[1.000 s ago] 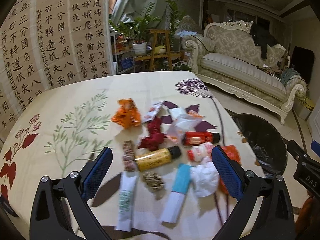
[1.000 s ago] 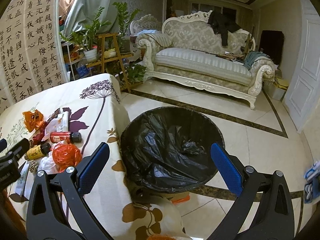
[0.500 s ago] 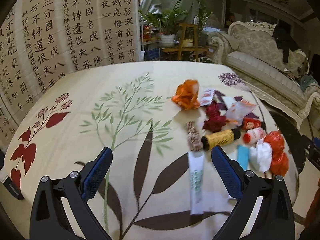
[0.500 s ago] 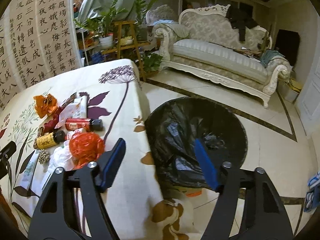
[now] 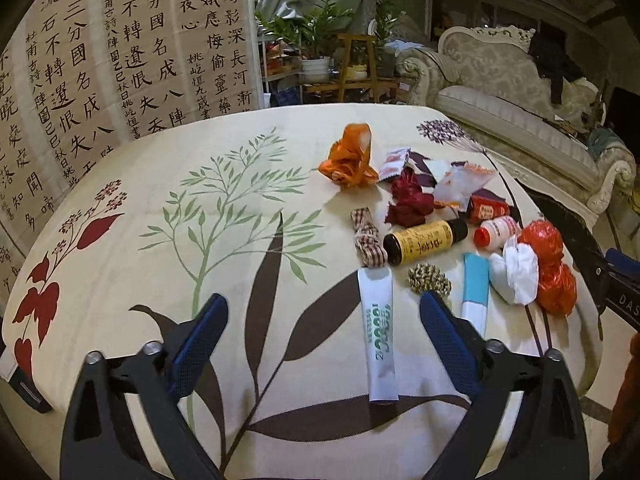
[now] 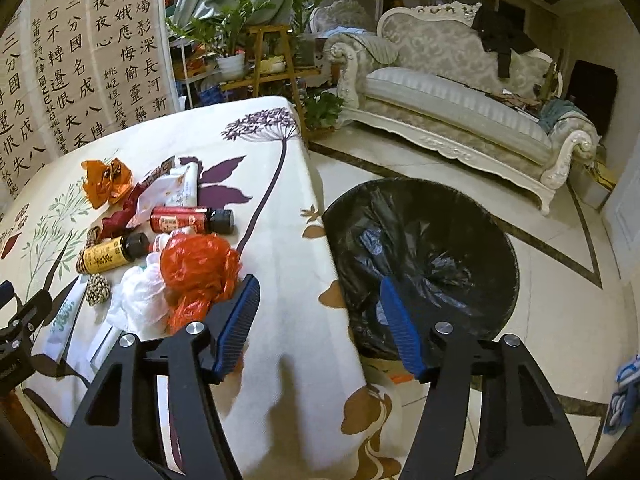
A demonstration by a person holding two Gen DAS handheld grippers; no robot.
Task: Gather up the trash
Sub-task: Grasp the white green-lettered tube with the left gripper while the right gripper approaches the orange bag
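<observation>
Trash lies in a heap on the flowered tablecloth [image 5: 160, 184]: an orange wrapper [image 5: 350, 158], a yellow bottle [image 5: 424, 240], a red bottle [image 6: 180, 218], a crumpled white paper [image 5: 514, 276], a red plastic bag [image 6: 196, 264] and a white tube with green print [image 5: 378, 332]. My left gripper [image 5: 323, 300] hovers over the cloth, jaws closing, the white tube lying below and between its fingers, untouched. My right gripper [image 6: 318, 282] is over the table's edge, jaws closing on nothing, its left finger beside the red bag. A bin lined with a black bag [image 6: 424, 248] stands on the floor beside the table.
A calligraphy screen [image 5: 100, 60] stands behind the table. Potted plants on a wooden stand [image 6: 268, 52] and a pale sofa [image 6: 460, 92] line the far side. Tiled floor [image 6: 560, 288] surrounds the bin.
Both grippers' jaws have narrowed, the right more than the left. The left view swung left across the table. The right gripper shifted left, from over the bin to the table edge by the red bag.
</observation>
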